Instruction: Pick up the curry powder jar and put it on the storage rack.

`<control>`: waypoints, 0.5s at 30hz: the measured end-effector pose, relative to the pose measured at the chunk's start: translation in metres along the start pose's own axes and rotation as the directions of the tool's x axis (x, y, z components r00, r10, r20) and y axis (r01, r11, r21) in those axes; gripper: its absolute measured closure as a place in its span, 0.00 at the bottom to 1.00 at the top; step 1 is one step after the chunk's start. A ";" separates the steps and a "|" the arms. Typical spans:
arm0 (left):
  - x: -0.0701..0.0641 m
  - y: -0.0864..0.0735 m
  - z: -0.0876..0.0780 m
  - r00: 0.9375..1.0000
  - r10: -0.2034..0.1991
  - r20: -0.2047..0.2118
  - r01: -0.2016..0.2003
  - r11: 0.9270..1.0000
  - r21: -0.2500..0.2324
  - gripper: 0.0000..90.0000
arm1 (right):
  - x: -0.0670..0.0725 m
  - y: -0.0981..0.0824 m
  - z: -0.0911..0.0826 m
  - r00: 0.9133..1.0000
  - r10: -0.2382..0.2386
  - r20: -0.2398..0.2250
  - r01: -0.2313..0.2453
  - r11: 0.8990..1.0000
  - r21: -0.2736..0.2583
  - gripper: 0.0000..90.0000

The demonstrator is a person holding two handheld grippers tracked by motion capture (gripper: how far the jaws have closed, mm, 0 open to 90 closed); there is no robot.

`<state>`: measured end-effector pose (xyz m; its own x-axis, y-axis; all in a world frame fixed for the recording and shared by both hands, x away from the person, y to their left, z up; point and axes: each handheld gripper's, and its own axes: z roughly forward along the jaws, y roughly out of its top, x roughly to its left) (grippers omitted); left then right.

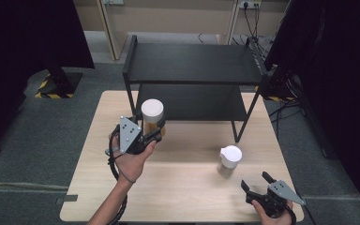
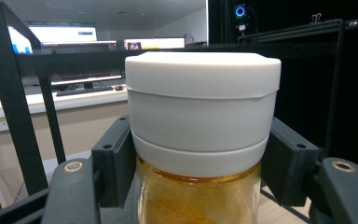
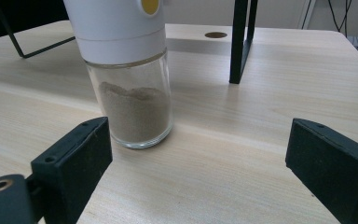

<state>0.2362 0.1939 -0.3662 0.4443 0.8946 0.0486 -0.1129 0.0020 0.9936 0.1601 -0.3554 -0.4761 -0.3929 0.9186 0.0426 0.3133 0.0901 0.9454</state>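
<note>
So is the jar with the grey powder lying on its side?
No, the grey-powder jar stands upright on the wooden table, ahead of the right gripper and its open jaws.

Even overhead light is falling on the pale wooden table (image 1: pixel 183 187), while dark curtains at both sides of the high view are swallowing detail. The black two-tier metal rack (image 1: pixel 192 65) is casting a soft shadow onto the table beneath it. In the left gripper view, the white-lidded glass jar of orange powder (image 2: pixel 200 121) is looking slightly soft, and bright monitors behind it are glaring. The white-capped glass jar of tan powder (image 3: pixel 130 93) is showing sharply, with a faint shadow beside it.
</note>
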 end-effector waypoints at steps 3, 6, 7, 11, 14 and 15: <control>0.000 0.004 0.000 1.000 0.002 -0.003 -0.002 1.000 -0.008 0.39 | 0.000 0.000 0.000 1.000 -0.001 0.000 0.001 1.000 0.000 0.08; 0.000 0.011 0.000 1.000 0.008 -0.006 -0.008 1.000 -0.024 0.39 | 0.000 0.000 0.000 1.000 -0.001 0.000 0.001 1.000 0.001 0.08; 0.000 0.013 0.000 1.000 0.010 -0.006 -0.010 1.000 -0.027 0.39 | 0.000 0.000 0.000 1.000 0.000 0.000 0.000 1.000 0.001 0.08; -0.001 0.023 0.001 1.000 0.017 -0.009 -0.018 0.999 -0.043 0.39 | 0.000 0.000 0.000 1.000 -0.002 0.001 0.002 1.000 0.001 0.08; -0.001 0.028 0.001 1.000 0.020 -0.010 -0.021 0.998 -0.054 0.39 | 0.000 0.000 0.000 1.000 0.000 0.000 0.000 1.000 0.001 0.08; -0.001 0.029 0.001 1.000 0.020 -0.010 -0.020 0.998 -0.057 0.39 | 0.000 0.000 0.000 1.000 -0.001 0.000 0.001 1.000 0.001 0.08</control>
<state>0.2336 0.1920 -0.3370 0.4331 0.8989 0.0671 -0.1720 0.0093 0.9851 0.1601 -0.3552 -0.4759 -0.3929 0.9186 0.0420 0.3139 0.0910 0.9451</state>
